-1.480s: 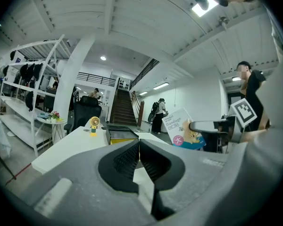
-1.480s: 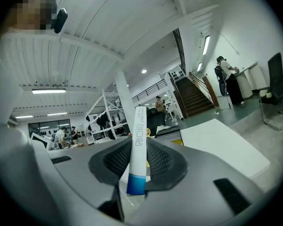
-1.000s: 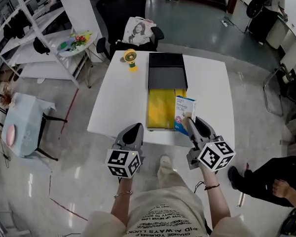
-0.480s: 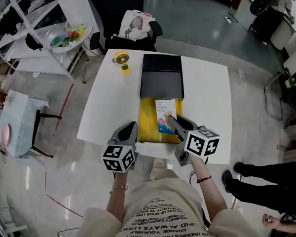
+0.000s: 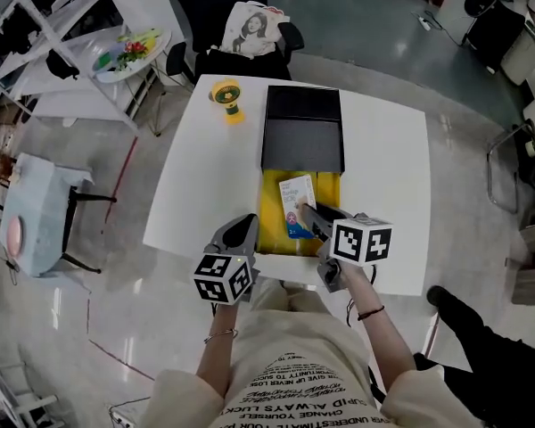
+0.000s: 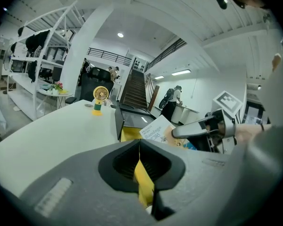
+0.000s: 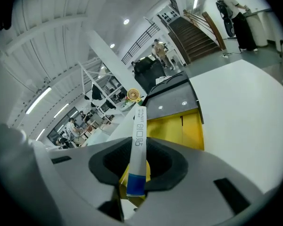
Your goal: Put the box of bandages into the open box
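Two tools (image 5: 244,223) (image 5: 303,210), one bandage box (image 5: 296,196), one open box (image 5: 270,205), one yellow fan (image 5: 226,96)

Bright, even overhead lighting, ceiling lamp (image 6: 120,35) flaring white in the left gripper view, glare spots on the glossy floor (image 5: 116,319) in the head view, heavy fisheye curvature and black corners in both gripper views.
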Tool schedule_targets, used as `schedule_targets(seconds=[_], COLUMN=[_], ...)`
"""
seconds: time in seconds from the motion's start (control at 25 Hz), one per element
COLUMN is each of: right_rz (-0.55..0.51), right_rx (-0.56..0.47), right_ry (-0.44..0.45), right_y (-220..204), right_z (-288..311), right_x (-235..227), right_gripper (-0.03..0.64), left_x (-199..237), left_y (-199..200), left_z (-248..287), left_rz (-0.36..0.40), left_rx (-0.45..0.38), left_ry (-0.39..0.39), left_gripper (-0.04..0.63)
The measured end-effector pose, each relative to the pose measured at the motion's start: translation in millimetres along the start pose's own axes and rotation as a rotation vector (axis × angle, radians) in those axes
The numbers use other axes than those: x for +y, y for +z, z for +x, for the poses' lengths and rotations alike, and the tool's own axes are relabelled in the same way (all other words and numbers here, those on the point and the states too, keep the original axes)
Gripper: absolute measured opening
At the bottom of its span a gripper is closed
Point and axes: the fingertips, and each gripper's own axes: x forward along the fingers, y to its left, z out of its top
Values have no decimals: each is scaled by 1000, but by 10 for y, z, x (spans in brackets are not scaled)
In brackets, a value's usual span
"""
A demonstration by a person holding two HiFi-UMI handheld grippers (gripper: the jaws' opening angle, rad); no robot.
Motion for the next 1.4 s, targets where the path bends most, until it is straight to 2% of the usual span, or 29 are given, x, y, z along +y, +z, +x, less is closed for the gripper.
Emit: schedule_targets(seconds=[0.36, 0.76, 0.92, 1.2, 1.4], right_rz=[31, 53, 64, 12, -25], right_rx=[135, 176, 194, 217, 239], right_ry=[-75, -166, -229, -285, -329], right_y=[-152, -169, -190, -229, -296], right_z=[248, 328, 315, 346, 362], right_x=[-40, -149, -248, -315, -367], right_gripper=[91, 92, 100, 114, 166], left_x=[73, 80, 86, 110, 139], left_y=[-95, -101, -93, -58, -55], left_z=[83, 198, 226, 243, 239], left_rz=[-8, 11, 13, 15, 9], left_rx=[63, 100, 106, 105, 109], left_ry=[-57, -126, -136, -147, -138], left_gripper=[23, 23, 23, 23, 23])
